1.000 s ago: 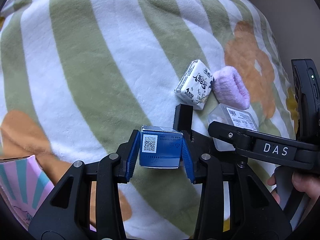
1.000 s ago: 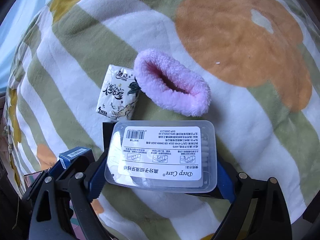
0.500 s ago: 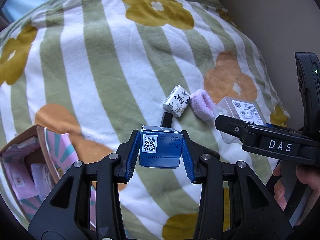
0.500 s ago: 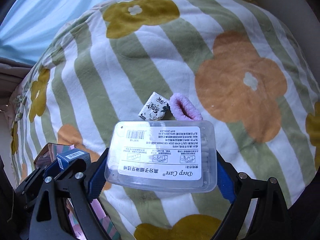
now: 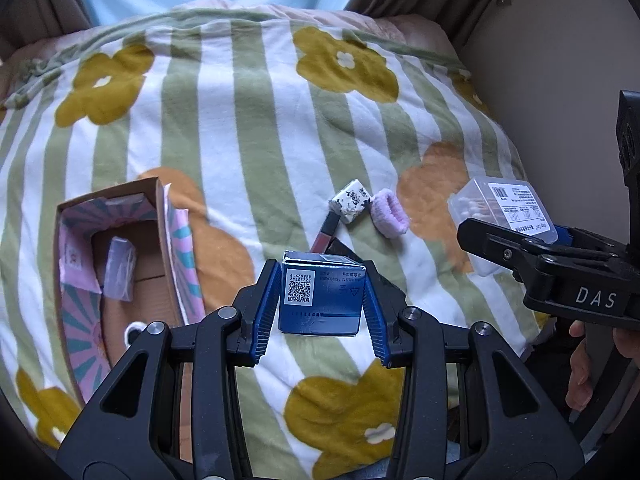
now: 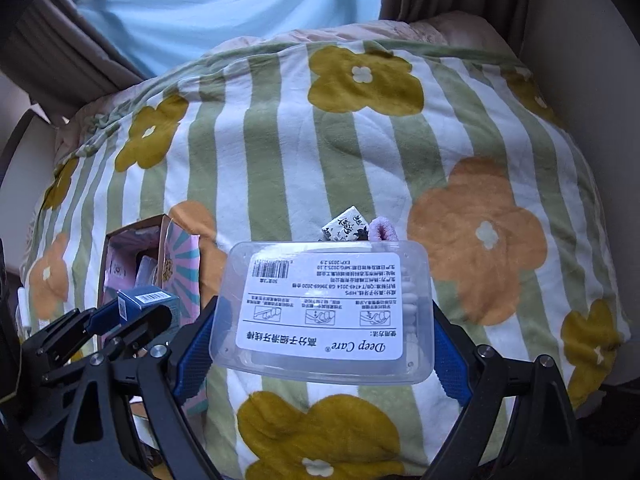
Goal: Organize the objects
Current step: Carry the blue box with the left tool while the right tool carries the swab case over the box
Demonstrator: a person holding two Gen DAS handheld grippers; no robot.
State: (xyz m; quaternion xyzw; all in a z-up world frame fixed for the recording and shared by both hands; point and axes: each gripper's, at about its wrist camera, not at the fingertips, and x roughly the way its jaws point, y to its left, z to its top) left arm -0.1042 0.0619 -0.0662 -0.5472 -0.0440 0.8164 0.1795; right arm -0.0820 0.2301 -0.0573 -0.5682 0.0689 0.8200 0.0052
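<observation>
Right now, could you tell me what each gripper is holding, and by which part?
The left gripper clamps the small blue box by its two side faces. The right gripper clamps the clear plastic case by its two short ends.

Items I cannot fully make out from my feeds:

- Lip gloss tube [image 5: 325, 229]: lower end hidden behind the blue carton [image 5: 322, 300] held in my left jaws.
- Dark flat object [image 5: 340, 249] beside the tube: mostly covered by that carton; I cannot identify it.
- Tissue pack [image 6: 345, 229] and pink scrunchie [image 6: 383, 232]: lower parts hidden behind the clear floss-pick box [image 6: 324, 312] in the right wrist view.
- Cardboard box [image 5: 120, 264] near the bed's left edge: contents blurred; near end hidden by the gripper frame.
- Blanket [image 5: 240, 152]: near edge cut off by the frame.
</observation>
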